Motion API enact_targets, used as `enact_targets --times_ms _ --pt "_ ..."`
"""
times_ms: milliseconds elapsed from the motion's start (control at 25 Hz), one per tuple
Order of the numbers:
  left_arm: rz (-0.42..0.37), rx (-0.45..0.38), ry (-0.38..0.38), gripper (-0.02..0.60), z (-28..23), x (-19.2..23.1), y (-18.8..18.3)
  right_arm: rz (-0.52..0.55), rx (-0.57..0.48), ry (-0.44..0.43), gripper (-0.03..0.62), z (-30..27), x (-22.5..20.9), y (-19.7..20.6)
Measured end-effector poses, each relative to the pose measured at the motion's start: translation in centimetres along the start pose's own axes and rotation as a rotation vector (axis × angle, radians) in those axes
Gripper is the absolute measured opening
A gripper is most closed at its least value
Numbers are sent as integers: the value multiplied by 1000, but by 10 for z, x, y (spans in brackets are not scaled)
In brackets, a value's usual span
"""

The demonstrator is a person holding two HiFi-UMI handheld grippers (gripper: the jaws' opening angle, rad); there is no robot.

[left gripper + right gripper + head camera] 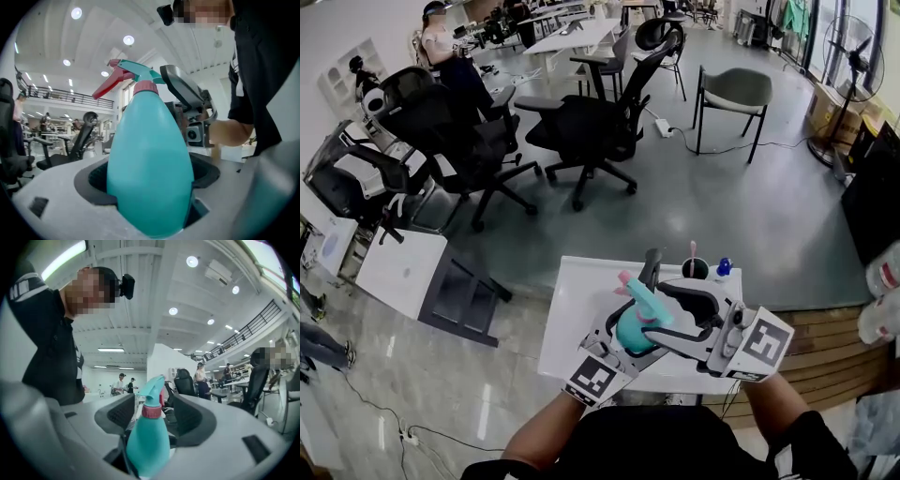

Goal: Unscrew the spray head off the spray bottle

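Item: teal plastic spray bottle point(150, 164), clamped in my left gripper point(151, 177) over white table point(572, 314). My right gripper point(154, 414) stood wide open, empty, flanking pink-collared spray head point(152, 390). Risk: off-centre closing could slip off collar, twisting bottle loose.

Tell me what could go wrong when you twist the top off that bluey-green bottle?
The left gripper alone clamps the spray bottle by its smooth, rounded body, so it might spin or slip down onto the table during twisting. On the right gripper the jaws stand apart beside the pink collar; closing too high, on the red trigger, might squirt spray instead of turning the spray head.
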State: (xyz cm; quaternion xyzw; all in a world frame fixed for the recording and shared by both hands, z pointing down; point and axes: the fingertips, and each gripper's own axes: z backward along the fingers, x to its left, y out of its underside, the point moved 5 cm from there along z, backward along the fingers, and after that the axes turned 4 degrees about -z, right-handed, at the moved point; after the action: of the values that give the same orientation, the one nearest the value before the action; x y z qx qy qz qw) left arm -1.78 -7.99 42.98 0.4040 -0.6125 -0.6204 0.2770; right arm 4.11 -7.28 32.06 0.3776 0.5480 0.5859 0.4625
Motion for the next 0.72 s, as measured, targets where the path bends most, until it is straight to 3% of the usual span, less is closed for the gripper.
enact_targets --times_ms 160,280,480,720 --pt "16 47 -213 456 3 27 11 -40 33 98 241 -7 -10 12" --pt "-4 67 -309 457 2 37 15 -69 62 152 218 -14 -14 19" --pt "-32 84 -376 456 -2 40 16 -42 94 224 206 -27 -15 26" --pt "-42 85 -375 456 -4 36 13 2 79 284 152 -32 -14 23"
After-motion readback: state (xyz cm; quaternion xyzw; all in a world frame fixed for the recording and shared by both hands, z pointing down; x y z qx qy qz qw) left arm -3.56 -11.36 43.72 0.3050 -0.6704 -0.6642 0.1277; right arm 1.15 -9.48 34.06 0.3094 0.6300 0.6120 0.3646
